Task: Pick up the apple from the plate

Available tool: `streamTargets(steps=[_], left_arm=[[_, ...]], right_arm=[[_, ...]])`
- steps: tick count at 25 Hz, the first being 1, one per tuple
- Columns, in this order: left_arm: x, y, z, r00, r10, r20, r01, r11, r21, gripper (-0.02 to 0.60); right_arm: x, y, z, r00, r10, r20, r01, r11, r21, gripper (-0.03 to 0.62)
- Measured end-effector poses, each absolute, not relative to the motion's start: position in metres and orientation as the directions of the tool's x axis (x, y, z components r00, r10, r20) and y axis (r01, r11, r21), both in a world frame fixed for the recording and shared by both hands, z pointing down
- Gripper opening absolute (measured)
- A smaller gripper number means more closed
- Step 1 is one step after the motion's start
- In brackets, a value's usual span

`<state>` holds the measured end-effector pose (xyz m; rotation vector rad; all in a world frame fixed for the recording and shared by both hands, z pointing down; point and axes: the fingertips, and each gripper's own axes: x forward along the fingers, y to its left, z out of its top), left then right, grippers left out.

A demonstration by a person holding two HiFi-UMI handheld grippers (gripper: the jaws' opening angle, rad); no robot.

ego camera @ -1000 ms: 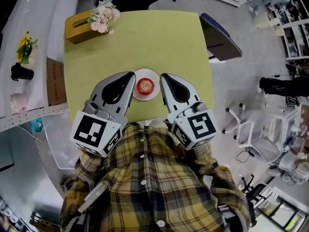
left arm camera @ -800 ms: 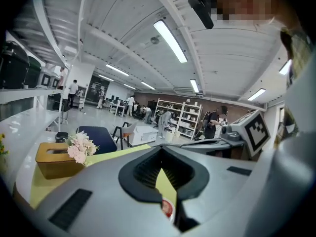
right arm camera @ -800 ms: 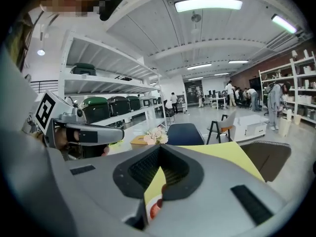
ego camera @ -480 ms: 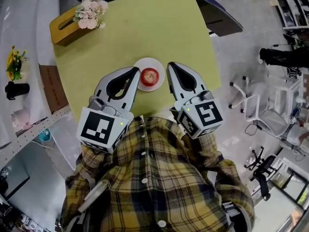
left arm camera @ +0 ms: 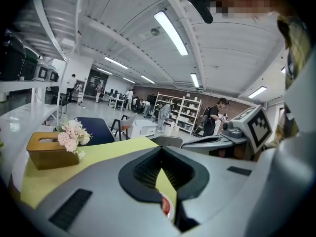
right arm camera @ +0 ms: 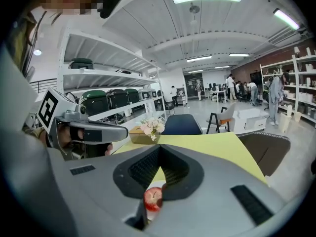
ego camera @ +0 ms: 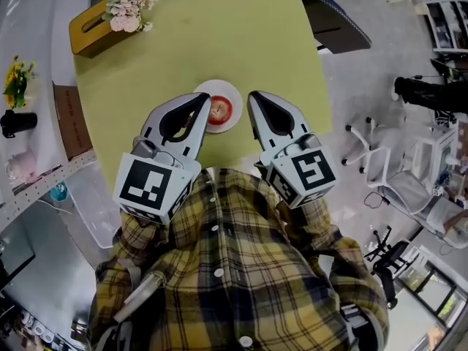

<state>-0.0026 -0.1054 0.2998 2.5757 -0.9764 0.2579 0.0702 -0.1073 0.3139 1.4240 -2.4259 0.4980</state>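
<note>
The apple sits on its white plate on the yellow-green table and nothing has hold of it, so the pick itself is not yet done. From the head view it lies between the two gripper tips, a little nearer the left one. I judge this as the approach stage, with the grasp and the lift both left to do.

My left gripper has its jaws closed together with nothing between them. Its tip looks to overlap the near left rim of the plate, though I cannot tell whether it touches. In the left gripper view only a sliver of the apple shows low down through the gap behind the closed tips.

My right gripper is likewise closed and empty, its tip just beside the plate's right edge. The right gripper view gives the better look: the red apple, stem up, shows through the opening behind the tips, low and slightly to their left.

Either gripper would have to open before it could take the fruit — neither can as it stands.

Well beyond both tips, at the far left corner of the table, stand a wooden tissue box and a small bunch of pale flowers. A dark chair stands off the far right corner — none of it is in the way.
</note>
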Motion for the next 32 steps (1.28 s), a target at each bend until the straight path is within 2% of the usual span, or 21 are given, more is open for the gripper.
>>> streamTargets(steps=[23, 25, 32], left_arm=[[0.009, -0.083, 0.375, 0.728, -0.564, 0.389, -0.682, -0.649, 0.336, 0.013], [0.010, -0.082, 0.383, 0.732, -0.551, 0.402, -0.677, -0.657, 0.332, 0.057], [0.015, -0.079, 0.409, 0.740, -0.510, 0.438, -0.658, -0.686, 0.312, 0.126]], right_arm=[[0.082, -0.104, 0.356, -0.493, -0.740, 0.458, -0.868, 0.450, -0.209, -0.003], [0.082, -0.107, 0.362, -0.492, -0.740, 0.459, -0.869, 0.444, -0.216, -0.004], [0.086, -0.115, 0.385, -0.482, -0.732, 0.481, -0.876, 0.421, -0.237, -0.003]])
